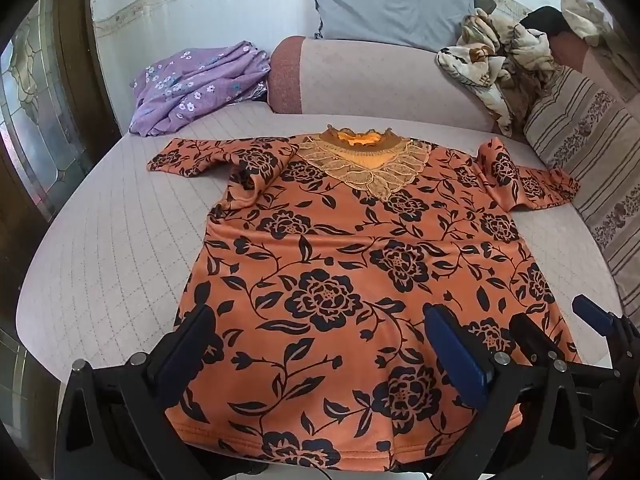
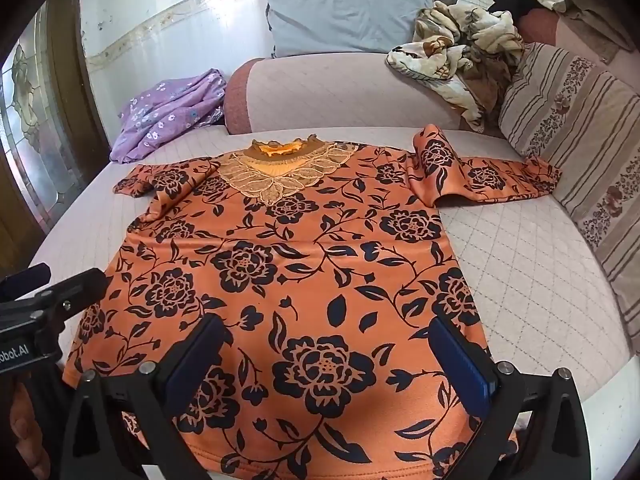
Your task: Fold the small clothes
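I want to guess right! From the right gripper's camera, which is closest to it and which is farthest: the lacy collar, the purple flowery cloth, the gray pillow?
From the right gripper:
1. Lacy collar, straight ahead, at the shirt's top.
2. Purple flowery cloth, back left on the bed.
3. Gray pillow, far back against the wall.

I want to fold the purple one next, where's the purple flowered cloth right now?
In both wrist views the purple flowered cloth lies crumpled at the far left of the bed, beside the bolster and beyond the orange shirt.

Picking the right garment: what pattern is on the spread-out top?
Orange top with black roses and vines; clearest in the right wrist view.
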`<state>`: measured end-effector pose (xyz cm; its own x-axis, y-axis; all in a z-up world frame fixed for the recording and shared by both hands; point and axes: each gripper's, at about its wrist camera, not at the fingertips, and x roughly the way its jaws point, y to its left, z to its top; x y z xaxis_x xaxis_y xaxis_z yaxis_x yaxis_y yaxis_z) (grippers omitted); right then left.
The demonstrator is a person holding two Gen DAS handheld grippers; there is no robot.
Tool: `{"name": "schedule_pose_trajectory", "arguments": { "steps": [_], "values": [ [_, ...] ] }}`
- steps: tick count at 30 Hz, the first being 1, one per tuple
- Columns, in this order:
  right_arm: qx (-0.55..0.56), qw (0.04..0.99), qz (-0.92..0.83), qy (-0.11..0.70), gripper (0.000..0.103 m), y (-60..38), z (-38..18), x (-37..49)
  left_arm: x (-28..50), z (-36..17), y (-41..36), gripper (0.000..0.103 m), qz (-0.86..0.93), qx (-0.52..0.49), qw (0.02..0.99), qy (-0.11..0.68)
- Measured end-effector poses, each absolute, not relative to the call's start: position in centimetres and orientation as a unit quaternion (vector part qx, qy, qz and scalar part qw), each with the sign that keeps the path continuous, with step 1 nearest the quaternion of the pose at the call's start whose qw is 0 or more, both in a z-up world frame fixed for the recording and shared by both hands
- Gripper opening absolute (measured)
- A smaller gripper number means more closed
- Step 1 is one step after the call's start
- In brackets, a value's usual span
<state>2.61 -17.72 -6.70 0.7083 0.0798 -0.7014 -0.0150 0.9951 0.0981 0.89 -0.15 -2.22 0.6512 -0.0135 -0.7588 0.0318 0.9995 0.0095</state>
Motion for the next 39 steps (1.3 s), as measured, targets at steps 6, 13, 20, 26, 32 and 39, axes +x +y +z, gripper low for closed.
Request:
{"name": "schedule_pose_trajectory", "arguments": {
  "steps": [6, 13, 20, 26, 32, 39],
  "values": [
    [0.039, 0.924, 0.027, 0.378, 0.103, -17.8, -6.6, 2.7, 1.0, -2.2, 0.5, 0.103, -0.017, 0.008, 0.906, 0.423],
    [0.033, 0.927, 0.024, 0.373, 0.103, -17.5, -6.4, 2.7, 1.2, -2.2, 0.7, 0.103, -0.016, 0.002, 0.905, 0.425],
    [0.031, 0.929, 0.024, 0.368, 0.103, -17.4, -6.1, 2.8, 1.2, -2.2, 0.9, 0.103, -0.014, 0.000, 0.905, 0.426],
    [0.031, 0.930, 0.024, 0.364, 0.103, -17.3, -6.0, 2.7, 1.3, -2.1, 1.0, 0.103, -0.015, -0.002, 0.904, 0.427],
    [0.031, 0.932, 0.024, 0.360, 0.103, -17.3, -5.6, 2.7, 1.2, -2.1, 1.1, 0.103, -0.014, -0.002, 0.904, 0.427],
    [0.032, 0.933, 0.025, 0.359, 0.103, -17.3, -5.6, 2.7, 1.3, -2.4, 1.2, 0.103, -0.010, -0.002, 0.903, 0.429]
  ]
}}
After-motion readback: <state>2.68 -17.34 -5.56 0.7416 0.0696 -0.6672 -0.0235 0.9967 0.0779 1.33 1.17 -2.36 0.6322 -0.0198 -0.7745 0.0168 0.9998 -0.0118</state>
